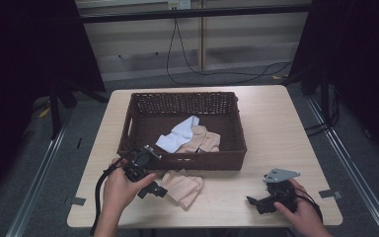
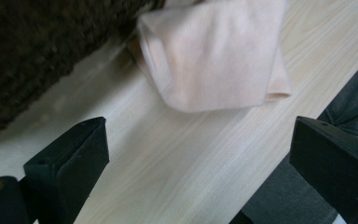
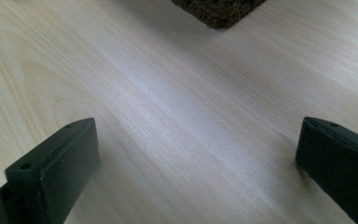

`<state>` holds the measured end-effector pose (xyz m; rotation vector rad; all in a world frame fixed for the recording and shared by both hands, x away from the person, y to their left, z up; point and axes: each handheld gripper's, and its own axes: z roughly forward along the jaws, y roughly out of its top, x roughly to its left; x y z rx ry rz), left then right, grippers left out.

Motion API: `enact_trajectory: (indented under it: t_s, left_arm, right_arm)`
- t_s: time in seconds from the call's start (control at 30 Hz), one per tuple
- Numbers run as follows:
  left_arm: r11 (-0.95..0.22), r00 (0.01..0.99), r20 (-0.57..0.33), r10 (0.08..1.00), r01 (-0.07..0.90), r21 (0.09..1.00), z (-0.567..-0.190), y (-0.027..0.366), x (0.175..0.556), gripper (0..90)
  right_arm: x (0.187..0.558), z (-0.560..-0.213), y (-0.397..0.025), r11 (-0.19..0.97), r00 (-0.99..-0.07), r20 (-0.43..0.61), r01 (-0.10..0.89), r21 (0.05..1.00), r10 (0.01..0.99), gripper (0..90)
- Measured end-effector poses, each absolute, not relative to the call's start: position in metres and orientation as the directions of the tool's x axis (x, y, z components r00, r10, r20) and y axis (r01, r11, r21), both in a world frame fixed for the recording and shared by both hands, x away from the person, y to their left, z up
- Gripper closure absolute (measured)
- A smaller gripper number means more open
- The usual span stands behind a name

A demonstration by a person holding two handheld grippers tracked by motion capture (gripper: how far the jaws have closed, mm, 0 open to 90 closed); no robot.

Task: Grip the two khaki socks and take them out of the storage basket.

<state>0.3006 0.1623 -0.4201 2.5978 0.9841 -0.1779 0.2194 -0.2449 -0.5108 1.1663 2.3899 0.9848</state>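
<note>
The peach cloth (image 1: 182, 186) lies on the worktop (image 1: 271, 128) just in front of the basket (image 1: 185, 160), right beside the left gripper (image 1: 150, 190), whose jaws gape wide, while the right gripper (image 1: 261, 203), also wide and empty, sits well off.

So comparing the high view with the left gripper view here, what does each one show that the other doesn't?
High view alone: the wicker basket's inside, holding a white cloth and a beige cloth; the right claw open, low over bare table; both hands.

Left gripper view alone: the left claw seen up close, jaws wide apart with bare wood between them and nothing held, plus dark grey fabric past the table edge.

Shared: the folded beige cloth on the table just outside the basket's near wall, ahead of the left claw and not yet gripped.
</note>
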Motion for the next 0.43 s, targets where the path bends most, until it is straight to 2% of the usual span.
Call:
enact_trajectory:
  t_s: [0.43]
  left_arm:
    - [-0.694, 0.757, -0.249, 0.604, 0.653, 0.303, -0.445, 0.162, 0.293, 4.4]
  right_arm:
    - [0.219, -0.511, -0.245, 0.434, -0.623, 0.025, 0.573, 0.696, 0.782, 0.0]
